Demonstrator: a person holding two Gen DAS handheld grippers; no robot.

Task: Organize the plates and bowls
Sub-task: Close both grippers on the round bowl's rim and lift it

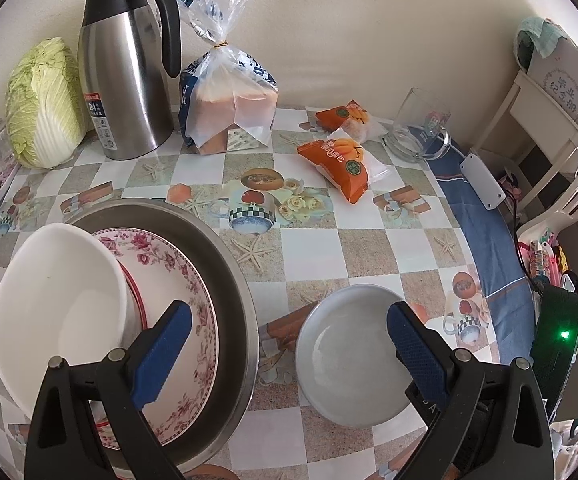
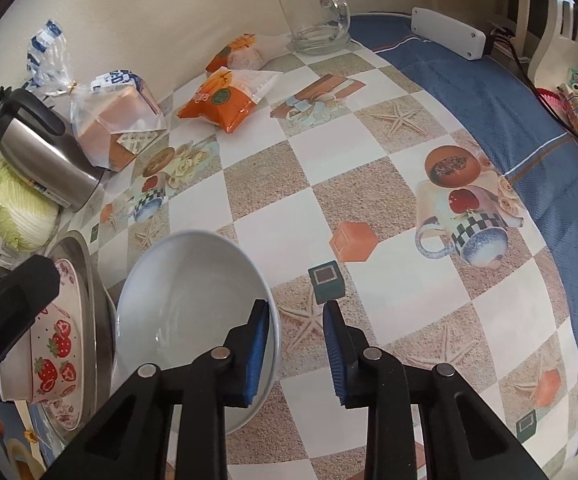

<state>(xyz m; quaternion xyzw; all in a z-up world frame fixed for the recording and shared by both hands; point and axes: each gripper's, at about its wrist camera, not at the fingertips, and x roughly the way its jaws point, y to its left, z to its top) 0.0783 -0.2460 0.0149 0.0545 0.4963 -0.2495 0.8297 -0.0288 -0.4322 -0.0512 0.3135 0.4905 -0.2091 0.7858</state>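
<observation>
A pale grey shallow bowl point(image 1: 349, 356) sits on the tablecloth; it also shows in the right wrist view point(image 2: 193, 300). A steel pan point(image 1: 233, 280) holds a floral plate point(image 1: 193, 292) and a white bowl point(image 1: 57, 312) with a strawberry-patterned outside point(image 2: 53, 360). My left gripper point(image 1: 289, 320) is open, above the gap between the pan and the grey bowl. My right gripper point(image 2: 296, 320) is open, its jaws either side of the grey bowl's right rim, left pad point(image 2: 259, 344) inside the bowl, not closed on it.
At the back stand a steel thermos jug point(image 1: 129, 80), a cabbage point(image 1: 45, 108), a bagged bread loaf point(image 1: 229, 100), orange snack packets point(image 1: 337, 160) and a glass mug point(image 1: 421, 124). A white box point(image 1: 483, 180) lies on the blue border. Clutter sits past the right edge.
</observation>
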